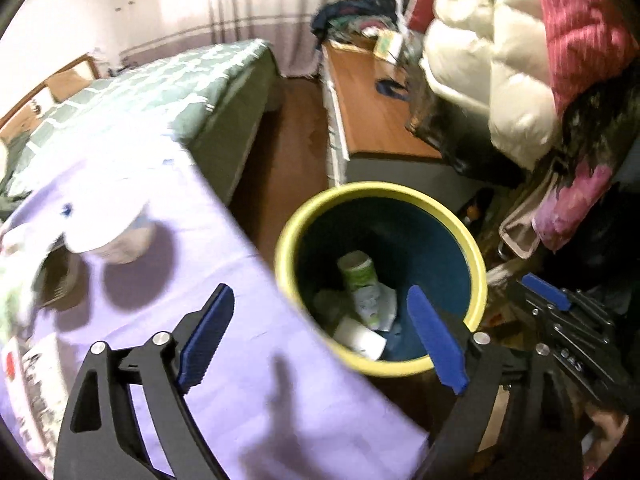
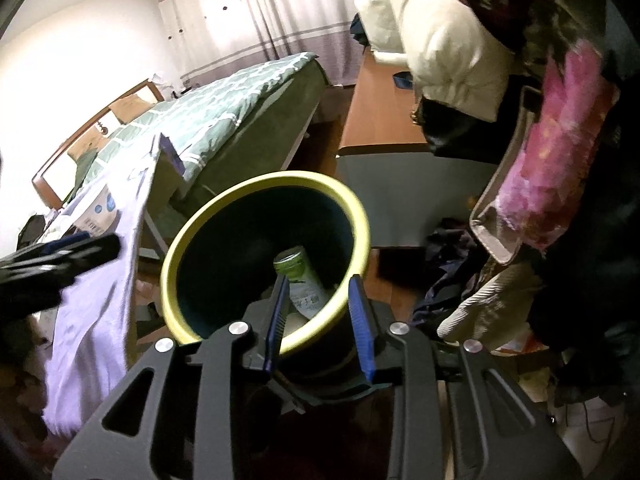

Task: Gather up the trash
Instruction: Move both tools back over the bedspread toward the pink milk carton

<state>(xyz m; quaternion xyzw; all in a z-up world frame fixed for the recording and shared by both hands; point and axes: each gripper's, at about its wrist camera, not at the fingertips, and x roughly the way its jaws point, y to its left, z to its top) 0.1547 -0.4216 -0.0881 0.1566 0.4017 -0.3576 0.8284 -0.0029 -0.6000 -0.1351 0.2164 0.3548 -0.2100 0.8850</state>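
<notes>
A round bin (image 1: 478, 264) with a yellow rim and dark blue inside stands beside the lilac-covered table (image 1: 208, 288). Inside lie a green-and-white can (image 1: 358, 276) and crumpled white paper (image 1: 360, 338). My left gripper (image 1: 320, 294) hangs open and empty over the table edge and the bin's mouth. In the right wrist view the bin's near rim (image 2: 320, 334) runs between the blue pads of my right gripper (image 2: 318, 284), which is shut on it; the can (image 2: 296, 268) shows beyond. The left gripper (image 2: 60, 256) is a dark blur at the left.
On the table lie a white crumpled wrapper (image 1: 116, 236) and printed paper (image 1: 36, 364). A bed with a green quilt (image 1: 160, 96) stands behind, a wooden desk (image 1: 372, 112) to the right. Jackets (image 1: 492, 52) hang over the bin's right side. Clothes (image 2: 452, 280) lie on the floor.
</notes>
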